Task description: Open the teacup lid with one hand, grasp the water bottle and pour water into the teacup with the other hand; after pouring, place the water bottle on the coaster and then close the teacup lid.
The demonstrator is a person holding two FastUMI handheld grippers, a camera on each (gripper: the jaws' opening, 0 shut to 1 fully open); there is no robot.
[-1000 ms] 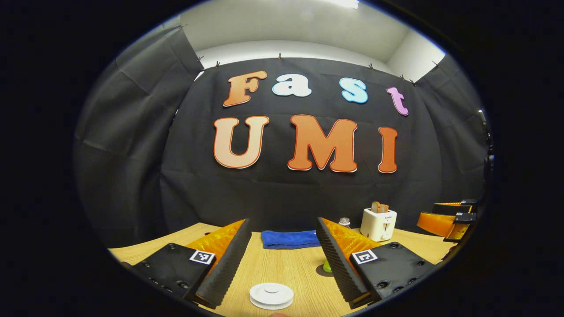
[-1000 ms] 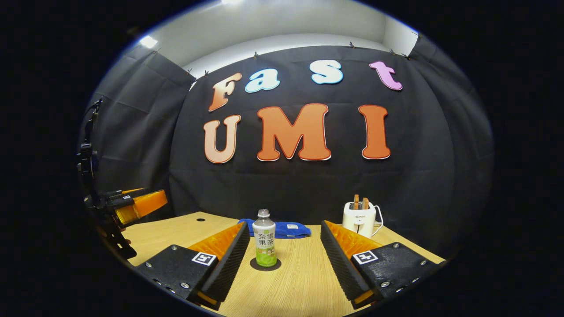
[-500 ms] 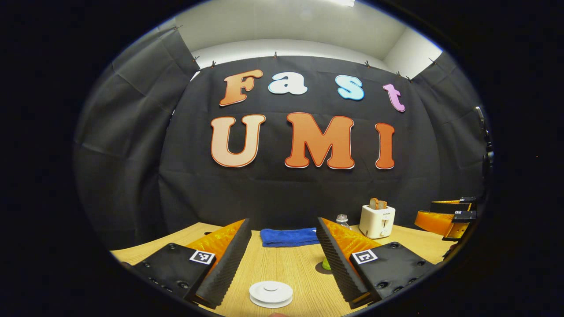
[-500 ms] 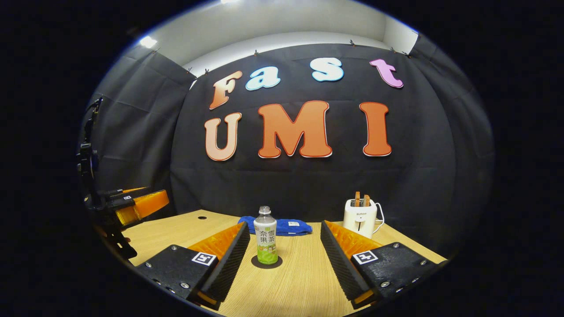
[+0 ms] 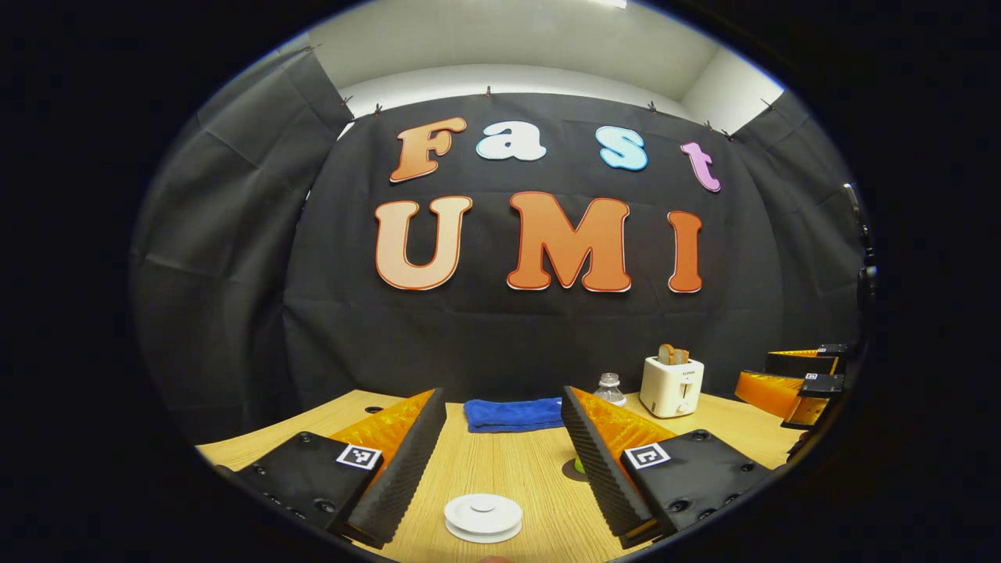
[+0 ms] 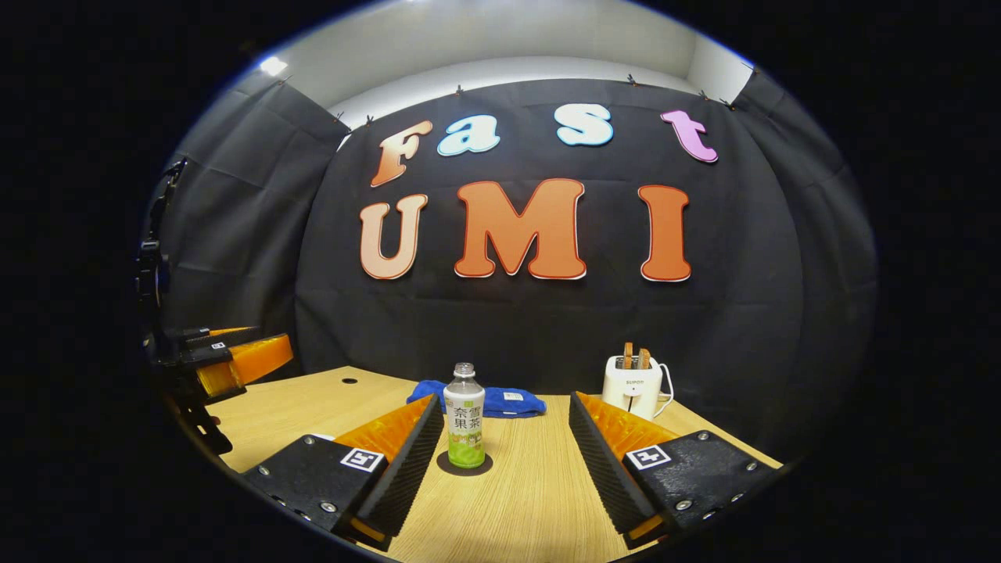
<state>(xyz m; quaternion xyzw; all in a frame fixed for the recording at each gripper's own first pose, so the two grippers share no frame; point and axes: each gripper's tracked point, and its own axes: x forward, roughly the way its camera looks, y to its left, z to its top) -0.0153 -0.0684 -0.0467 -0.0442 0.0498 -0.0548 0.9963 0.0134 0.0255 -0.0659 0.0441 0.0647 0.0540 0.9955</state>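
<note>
A white round teacup lid (image 5: 482, 518) with a small knob lies low in the left gripper view, just short of and between the fingers. My left gripper (image 5: 502, 395) is open above it with nothing held. The water bottle (image 6: 464, 428), clear with a green and white label, stands upright on a dark round coaster (image 6: 464, 467) in the right gripper view. My right gripper (image 6: 504, 401) is open, and the bottle stands close to its left finger without touching. The bottle's cap (image 5: 609, 388) peeks over the right finger in the left gripper view.
A folded blue cloth (image 6: 512, 403) lies at the back of the wooden table (image 6: 539, 500). A white toaster (image 6: 633, 389) with toast stands at the back right. The other gripper (image 6: 235, 360) hovers at the far left, and a small hole (image 6: 349, 381) marks the table.
Both cameras have drifted slightly, so the bottle, toaster and lid sit a little higher in their views. Both grippers stay open and nothing was grasped.
</note>
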